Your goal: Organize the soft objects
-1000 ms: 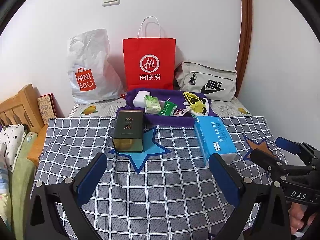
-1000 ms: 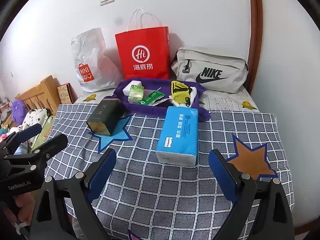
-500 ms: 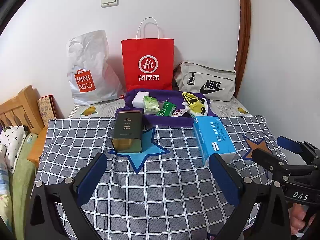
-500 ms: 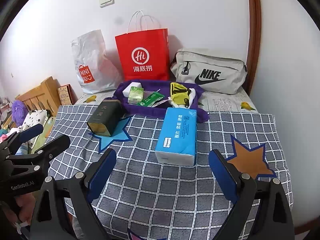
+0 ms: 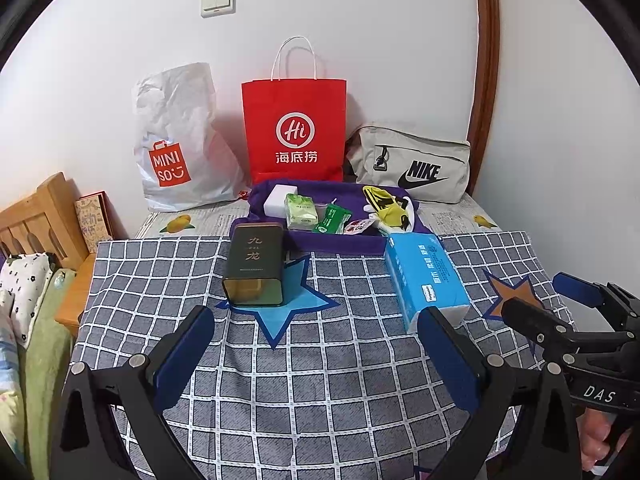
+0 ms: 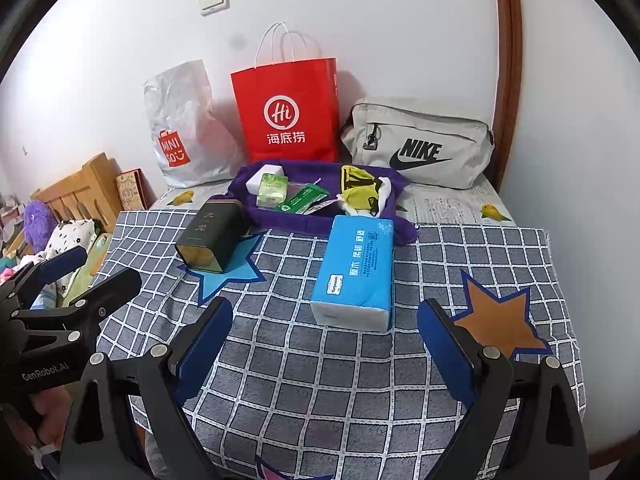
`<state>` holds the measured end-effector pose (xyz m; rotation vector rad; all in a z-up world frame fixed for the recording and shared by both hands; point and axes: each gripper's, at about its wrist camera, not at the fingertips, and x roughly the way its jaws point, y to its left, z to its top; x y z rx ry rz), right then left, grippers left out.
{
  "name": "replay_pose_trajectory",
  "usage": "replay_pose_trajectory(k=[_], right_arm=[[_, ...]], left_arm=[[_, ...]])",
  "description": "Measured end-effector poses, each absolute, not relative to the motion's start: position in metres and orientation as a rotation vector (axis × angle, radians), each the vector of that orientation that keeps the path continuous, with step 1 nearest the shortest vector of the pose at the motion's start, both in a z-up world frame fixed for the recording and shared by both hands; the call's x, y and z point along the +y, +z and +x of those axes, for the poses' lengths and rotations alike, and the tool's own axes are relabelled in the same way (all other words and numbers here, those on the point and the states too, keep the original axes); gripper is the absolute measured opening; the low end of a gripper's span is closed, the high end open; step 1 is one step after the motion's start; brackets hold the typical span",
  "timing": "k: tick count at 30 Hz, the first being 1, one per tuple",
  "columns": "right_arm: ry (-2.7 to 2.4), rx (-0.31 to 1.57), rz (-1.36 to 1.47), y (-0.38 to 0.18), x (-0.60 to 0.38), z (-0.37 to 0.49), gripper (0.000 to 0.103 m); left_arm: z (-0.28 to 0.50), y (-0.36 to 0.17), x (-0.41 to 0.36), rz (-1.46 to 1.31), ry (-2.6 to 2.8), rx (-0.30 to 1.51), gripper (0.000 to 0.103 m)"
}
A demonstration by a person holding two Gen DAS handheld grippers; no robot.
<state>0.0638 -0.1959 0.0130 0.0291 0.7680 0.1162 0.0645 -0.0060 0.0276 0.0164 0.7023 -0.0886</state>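
Observation:
A blue tissue pack [image 5: 426, 280] [image 6: 355, 272] lies on the checked cloth. A dark green tin [image 5: 255, 270] [image 6: 212, 236] lies to its left on a blue star. Behind them a purple fabric tray [image 5: 276, 190] [image 6: 248, 208] holds a white block, green packets [image 5: 300, 211] [image 6: 273, 189] and a yellow and black cloth item [image 5: 386, 204] [image 6: 360, 190]. My left gripper [image 5: 316, 356] is open and empty above the cloth's front. My right gripper [image 6: 324, 344] is open and empty, just in front of the tissue pack.
A MINISO plastic bag [image 5: 176, 140], a red paper bag [image 5: 294, 128] and a grey Nike bag [image 5: 412, 164] stand against the back wall. A wooden headboard [image 5: 36, 216] and bedding lie at the left. The cloth ends at the right near the wall.
Both grippers have eased back slightly and the scene has shifted a little in the views. Both stay open and nothing on the cloth has moved.

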Motion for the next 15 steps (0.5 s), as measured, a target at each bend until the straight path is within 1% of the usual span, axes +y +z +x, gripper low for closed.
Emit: replay_pose_trajectory(k=[15], right_arm=[[0.118,0.765,0.030,0.0133,-0.1966,0.0624,0.093]], left_arm=[[0.0634,0.0291,-0.0055,0.007,-0.083,0.700,0.103]])
